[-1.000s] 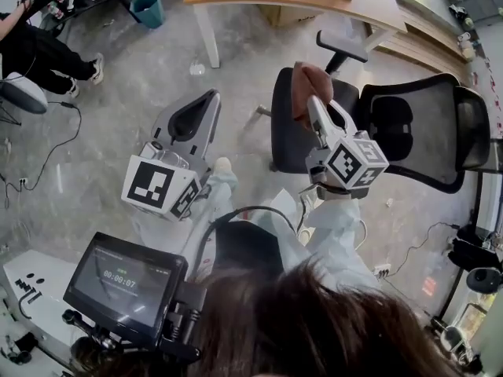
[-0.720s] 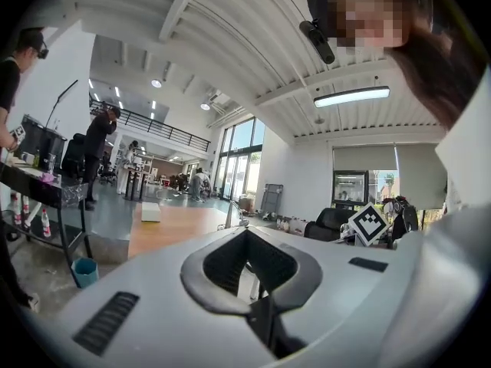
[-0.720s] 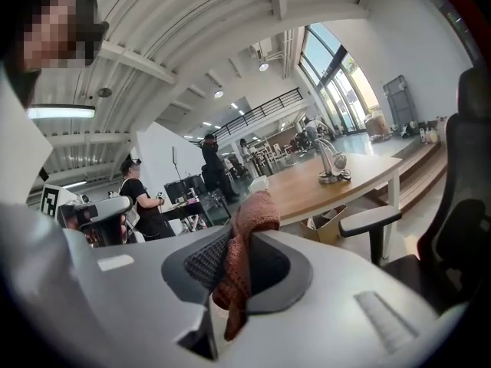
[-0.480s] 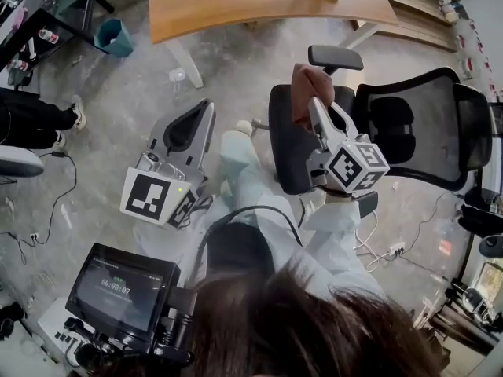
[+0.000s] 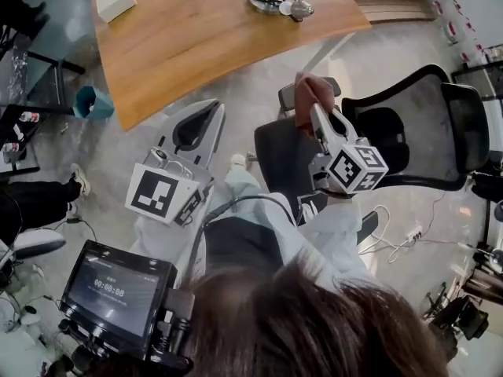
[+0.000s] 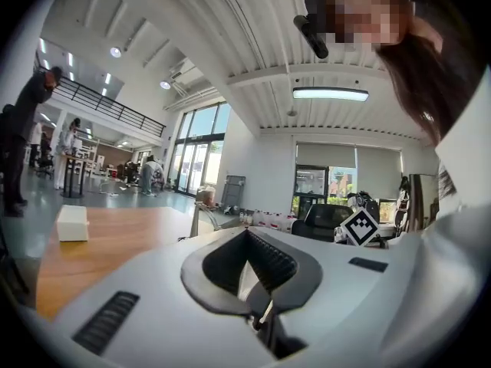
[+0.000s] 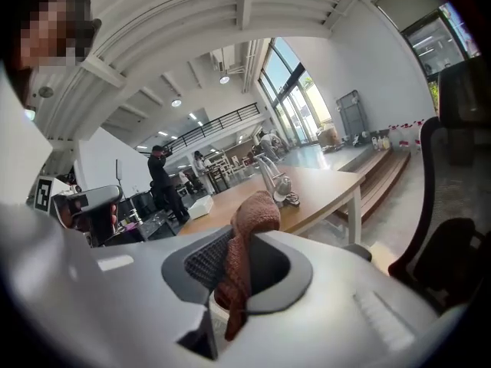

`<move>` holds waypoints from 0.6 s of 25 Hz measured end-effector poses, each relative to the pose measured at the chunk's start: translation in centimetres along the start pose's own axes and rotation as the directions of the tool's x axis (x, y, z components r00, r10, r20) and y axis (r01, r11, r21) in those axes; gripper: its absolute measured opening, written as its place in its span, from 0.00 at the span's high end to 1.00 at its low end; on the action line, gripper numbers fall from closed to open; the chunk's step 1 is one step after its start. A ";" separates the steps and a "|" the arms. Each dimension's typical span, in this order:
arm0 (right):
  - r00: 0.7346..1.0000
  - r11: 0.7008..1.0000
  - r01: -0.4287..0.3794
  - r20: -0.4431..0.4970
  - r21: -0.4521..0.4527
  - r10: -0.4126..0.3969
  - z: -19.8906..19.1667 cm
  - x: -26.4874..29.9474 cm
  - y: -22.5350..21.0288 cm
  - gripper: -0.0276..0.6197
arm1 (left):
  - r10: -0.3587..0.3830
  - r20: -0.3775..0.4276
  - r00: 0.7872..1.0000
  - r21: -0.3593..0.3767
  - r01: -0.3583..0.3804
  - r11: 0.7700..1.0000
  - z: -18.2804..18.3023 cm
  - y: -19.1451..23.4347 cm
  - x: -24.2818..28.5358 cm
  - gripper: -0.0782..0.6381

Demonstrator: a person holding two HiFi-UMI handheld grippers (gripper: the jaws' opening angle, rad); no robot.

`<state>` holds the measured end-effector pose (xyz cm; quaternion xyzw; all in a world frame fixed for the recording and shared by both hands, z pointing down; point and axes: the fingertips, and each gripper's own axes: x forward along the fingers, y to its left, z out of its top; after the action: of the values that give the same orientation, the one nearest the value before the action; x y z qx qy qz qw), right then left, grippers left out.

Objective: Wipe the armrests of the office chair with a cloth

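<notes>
Cloth: one rust-brown towel (image 5: pixel 308 91), clamped in my right gripper (image 5: pixel 314 116) | chair: one black mesh office chair (image 5: pixel 393 128) below | left gripper (image 6: pixel 247 236) closed, empty | wooden desk (image 5: pixel 204 30) ahead

The person wears white clothing with a long white sleeve (image 5: pixel 339 225). Dark brown hair (image 5: pixel 314 320) fills the lower middle of the head view, and a thin black cable (image 5: pixel 244 199) arcs across the white fabric above it. The left claw (image 5: pixel 209 110), left of centre, and the right claw (image 5: pixel 313 110), right of centre, are light grey moulded shells. Each has a black-rimmed teardrop opening with ribbed black pads. Each also bears a white cube with black square markers: the left cube (image 5: pixel 161 195) and the right cube (image 5: pixel 350 167).
</notes>
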<state>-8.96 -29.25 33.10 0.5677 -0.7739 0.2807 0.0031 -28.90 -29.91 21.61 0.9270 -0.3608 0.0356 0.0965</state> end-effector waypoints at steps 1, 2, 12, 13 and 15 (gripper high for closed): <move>1.000 1.000 0.022 0.009 -0.001 -0.022 0.6 0.0 -0.8 0.88 | -0.030 0.001 1.000 0.003 0.030 1.000 0.3 -0.2 1.3 0.89; 0.999 0.999 0.049 0.020 0.003 -0.049 1.2 -0.1 -1.9 0.88 | -0.062 -0.001 0.998 0.006 0.062 0.998 0.5 -0.5 2.7 0.89; 0.940 0.939 0.340 -0.034 0.057 -0.339 -0.5 -3.1 -16.2 0.88 | -0.312 -0.089 0.946 -0.040 0.309 0.950 -2.8 -5.3 13.9 0.89; 0.933 0.933 0.357 -0.055 0.045 -0.355 -1.9 -3.7 -17.5 0.88 | -0.328 -0.097 0.940 -0.042 0.325 0.945 -3.7 -6.4 13.8 0.89; 0.919 0.923 0.384 -0.104 0.009 -0.381 -4.7 -3.2 -20.0 0.88 | -0.355 -0.112 0.928 -0.051 0.352 0.935 -5.9 -7.1 13.9 0.89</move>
<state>8.27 -28.33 44.62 0.6930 -0.6428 0.3141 0.0886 -13.85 -32.74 28.21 0.9714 -0.1821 0.0677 0.1369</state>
